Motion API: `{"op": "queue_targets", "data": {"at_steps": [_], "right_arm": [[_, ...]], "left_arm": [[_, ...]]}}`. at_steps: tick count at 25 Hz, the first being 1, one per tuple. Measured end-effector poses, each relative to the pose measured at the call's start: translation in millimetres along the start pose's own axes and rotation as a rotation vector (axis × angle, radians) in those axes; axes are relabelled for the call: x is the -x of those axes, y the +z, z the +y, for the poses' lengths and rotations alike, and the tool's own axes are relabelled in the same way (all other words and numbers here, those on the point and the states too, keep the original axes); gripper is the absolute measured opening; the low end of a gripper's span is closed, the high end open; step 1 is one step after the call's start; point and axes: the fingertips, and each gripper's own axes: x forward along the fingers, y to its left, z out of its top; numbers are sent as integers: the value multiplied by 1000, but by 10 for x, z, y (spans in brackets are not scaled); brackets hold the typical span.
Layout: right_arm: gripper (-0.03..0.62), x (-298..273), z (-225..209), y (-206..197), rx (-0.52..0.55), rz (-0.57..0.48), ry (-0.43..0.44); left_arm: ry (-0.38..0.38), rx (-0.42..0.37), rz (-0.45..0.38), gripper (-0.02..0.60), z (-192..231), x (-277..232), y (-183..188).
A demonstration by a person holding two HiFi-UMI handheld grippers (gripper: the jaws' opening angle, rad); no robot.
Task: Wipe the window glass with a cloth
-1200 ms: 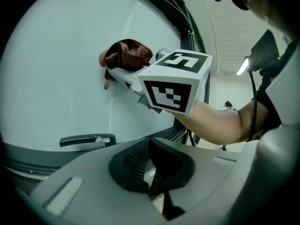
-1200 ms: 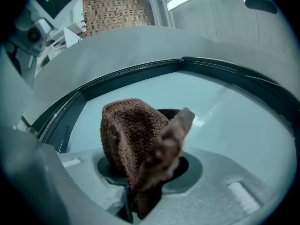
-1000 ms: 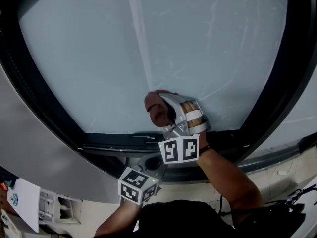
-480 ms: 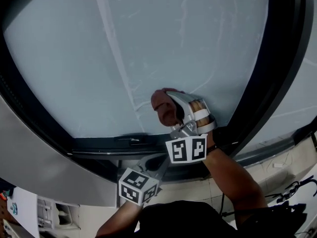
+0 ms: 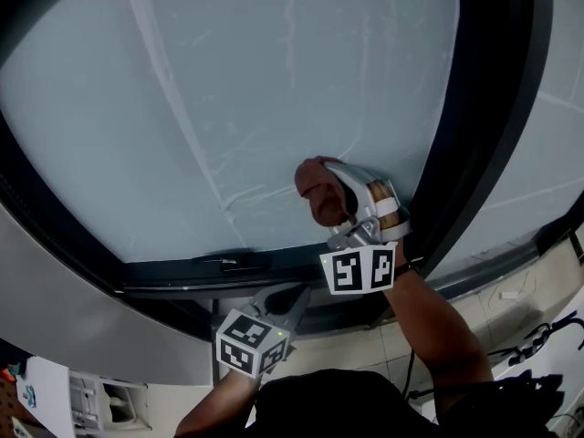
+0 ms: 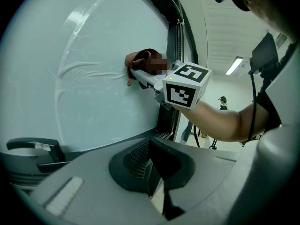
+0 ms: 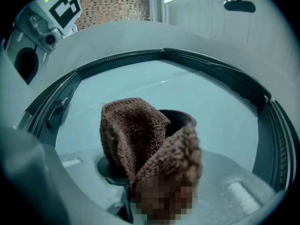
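**A:** Low on the window glass (image 5: 274, 89), just beside the black frame (image 5: 474, 135), the right gripper (image 5: 333, 199) is pressing the brown cloth (image 5: 315, 190) against the pane. Its jaws are clamping tight on the bunched cloth.

**B:** And what is the left gripper (image 5: 288, 299) doing?

**A:** It is hanging below the sill (image 5: 228, 265), well away from the glass, with its jaws drawn together on nothing.

**B:** Pale streaks (image 5: 260, 190) are showing just left of the cloth. How would you be handling this stroke?

**A:** I'd judge the wipe is only partly done. I would be keeping the cloth's broad face flat on the glass, so that no jaw tip is scraping it. I would be pressing evenly and overlapping each pass across those streaks. Near the frame I would be slowing down, because the cloth looks likely to snag on that edge or slip out of the jaws.
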Motion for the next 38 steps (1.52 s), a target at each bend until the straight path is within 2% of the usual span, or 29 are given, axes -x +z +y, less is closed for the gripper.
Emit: {"op": "queue_targets", "data": {"at_steps": [16,26,31,38], "right_arm": [[118,261,-391,-520,-166,60,-100],[120,376,-502,-779,-346,84,-164],[120,416,-552,-891,-464,64,-183],[123,452,-596,-987,-491,69,-185]], "left_arm": [[-14,-31,22,17,-242,-166,36],[5,-56,42,17,-293,-76,32],[20,-49,43,17,-288,-24,22],[54,-22,31,17,-224,52,5]]}}
